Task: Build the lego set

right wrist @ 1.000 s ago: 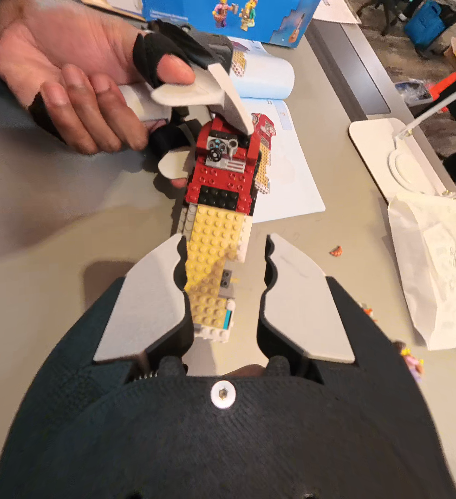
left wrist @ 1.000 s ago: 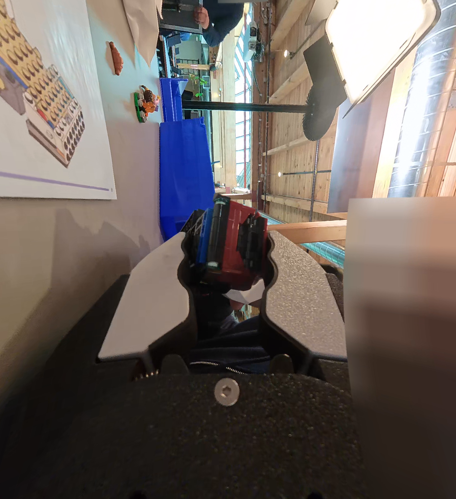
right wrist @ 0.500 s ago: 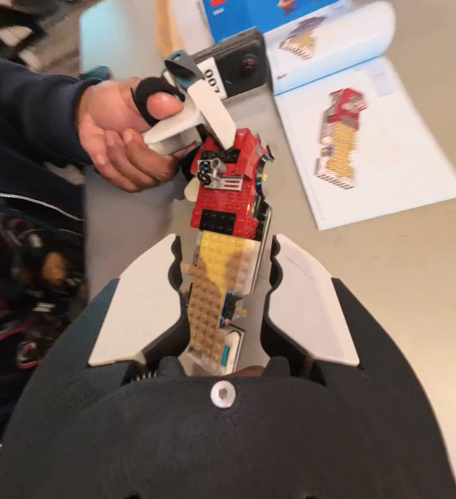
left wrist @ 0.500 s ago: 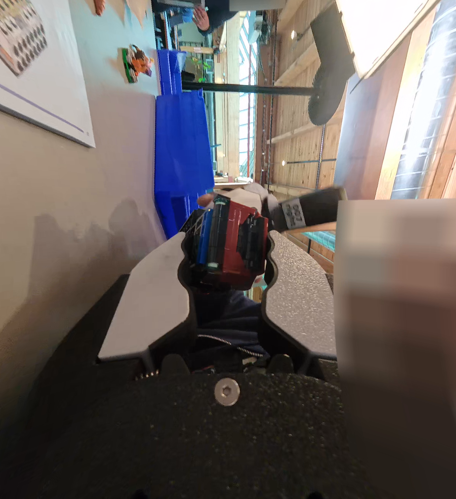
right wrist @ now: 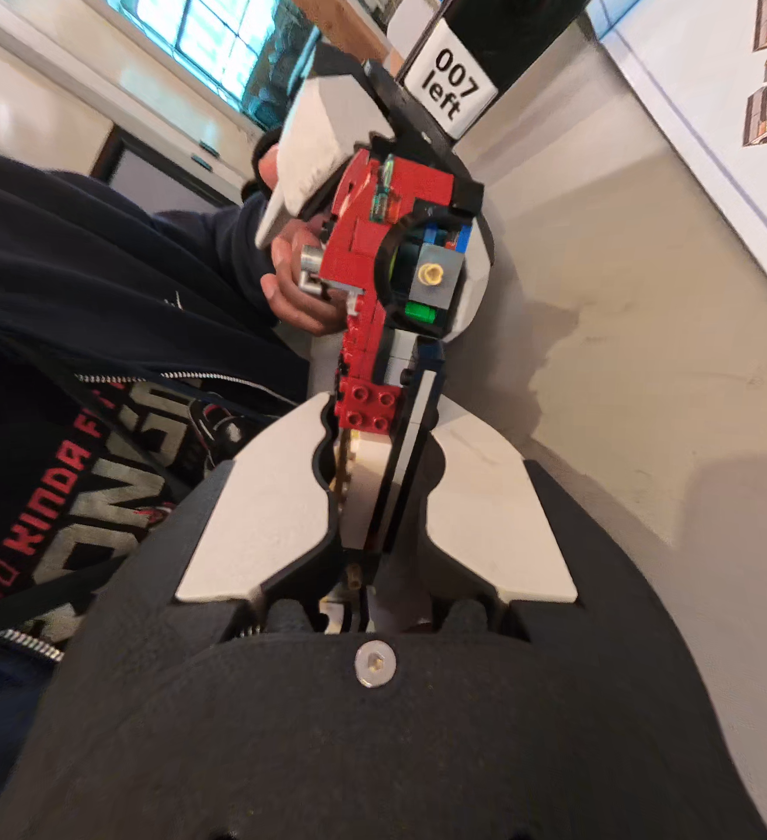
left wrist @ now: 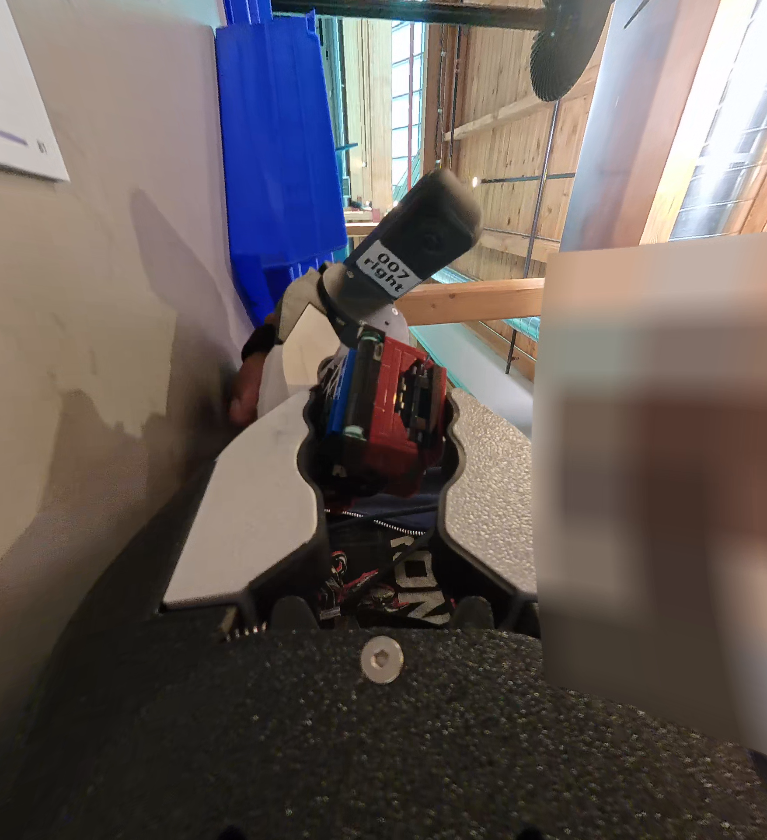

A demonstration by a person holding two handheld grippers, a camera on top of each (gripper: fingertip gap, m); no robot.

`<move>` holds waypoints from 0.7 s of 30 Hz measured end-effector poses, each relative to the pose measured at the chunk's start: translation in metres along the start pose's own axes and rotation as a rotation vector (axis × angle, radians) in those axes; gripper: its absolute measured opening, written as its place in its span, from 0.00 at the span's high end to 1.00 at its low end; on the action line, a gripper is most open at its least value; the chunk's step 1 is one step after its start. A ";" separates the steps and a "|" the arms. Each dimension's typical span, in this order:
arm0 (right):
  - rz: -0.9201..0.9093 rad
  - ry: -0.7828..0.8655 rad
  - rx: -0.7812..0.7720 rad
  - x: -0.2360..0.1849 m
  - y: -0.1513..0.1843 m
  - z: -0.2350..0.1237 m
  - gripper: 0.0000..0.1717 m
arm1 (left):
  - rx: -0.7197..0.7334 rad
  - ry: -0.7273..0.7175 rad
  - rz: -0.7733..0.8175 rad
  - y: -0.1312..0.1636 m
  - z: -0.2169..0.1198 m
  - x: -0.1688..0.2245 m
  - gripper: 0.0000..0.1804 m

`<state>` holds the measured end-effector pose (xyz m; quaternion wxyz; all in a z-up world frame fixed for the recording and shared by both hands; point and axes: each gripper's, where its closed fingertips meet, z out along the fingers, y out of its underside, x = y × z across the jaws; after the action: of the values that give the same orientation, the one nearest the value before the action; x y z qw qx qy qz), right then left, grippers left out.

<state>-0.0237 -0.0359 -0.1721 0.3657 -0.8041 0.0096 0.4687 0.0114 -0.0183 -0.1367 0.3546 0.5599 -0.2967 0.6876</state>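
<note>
A brick-built vehicle with a red cab [left wrist: 390,409] and a yellow-and-white rear hangs between my two grippers above the table. My left gripper [left wrist: 379,422] is shut on the red cab end, both pads against its sides. In the right wrist view the model [right wrist: 363,282] lies on its side, its underside with a grey block and green piece facing me. My right gripper [right wrist: 379,436] is shut on the model's white and yellow rear end. The left gripper's white fingers [right wrist: 322,136] show there, clamped on the cab. The right gripper's body [left wrist: 418,245] shows beyond the cab in the left wrist view.
An open instruction booklet [right wrist: 713,136] lies on the grey table [right wrist: 645,409]; its corner also shows in the left wrist view [left wrist: 0,91]. A blue bin [left wrist: 277,159] stands on the table. A person's hand [right wrist: 291,295] and dark jacket [right wrist: 100,272] are close by the model. Some 5 cm of space lies between my two pairs of fingers.
My right gripper's pads closed onto the model's rear end, which earlier stood loose between them. The model has been turned onto its side. The left gripper kept its hold on the cab.
</note>
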 end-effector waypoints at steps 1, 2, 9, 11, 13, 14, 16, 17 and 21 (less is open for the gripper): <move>0.013 -0.005 0.015 0.000 -0.001 0.000 0.80 | 0.014 0.002 0.013 -0.003 0.000 0.001 0.71; 0.021 -0.002 0.026 0.001 -0.001 0.001 0.81 | 0.029 0.008 0.027 -0.005 0.001 0.002 0.71; 0.083 -0.036 0.094 0.001 -0.005 0.002 0.82 | 0.084 0.017 0.177 -0.008 0.002 0.005 0.66; 0.097 -0.038 0.101 0.001 -0.005 0.003 0.82 | 0.077 0.013 0.206 -0.007 0.005 0.004 0.67; 0.105 -0.050 0.097 -0.001 -0.004 0.005 0.82 | 0.081 0.012 0.231 -0.008 0.008 0.003 0.68; 0.105 -0.053 0.096 -0.002 -0.004 0.006 0.82 | 0.093 0.017 0.239 -0.010 0.009 0.004 0.69; 0.116 -0.060 0.103 -0.002 -0.004 0.006 0.82 | 0.104 0.040 0.243 -0.013 0.009 0.005 0.71; 0.121 -0.057 0.106 -0.001 -0.005 0.006 0.82 | 0.104 0.045 0.245 -0.014 0.009 0.005 0.71; 0.129 -0.063 0.119 -0.001 -0.007 0.005 0.82 | 0.111 0.072 0.262 -0.015 0.008 0.006 0.71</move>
<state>-0.0256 -0.0283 -0.1687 0.3819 -0.7635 0.0778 0.5149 0.0272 -0.0151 -0.1288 0.2407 0.5099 -0.3161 0.7630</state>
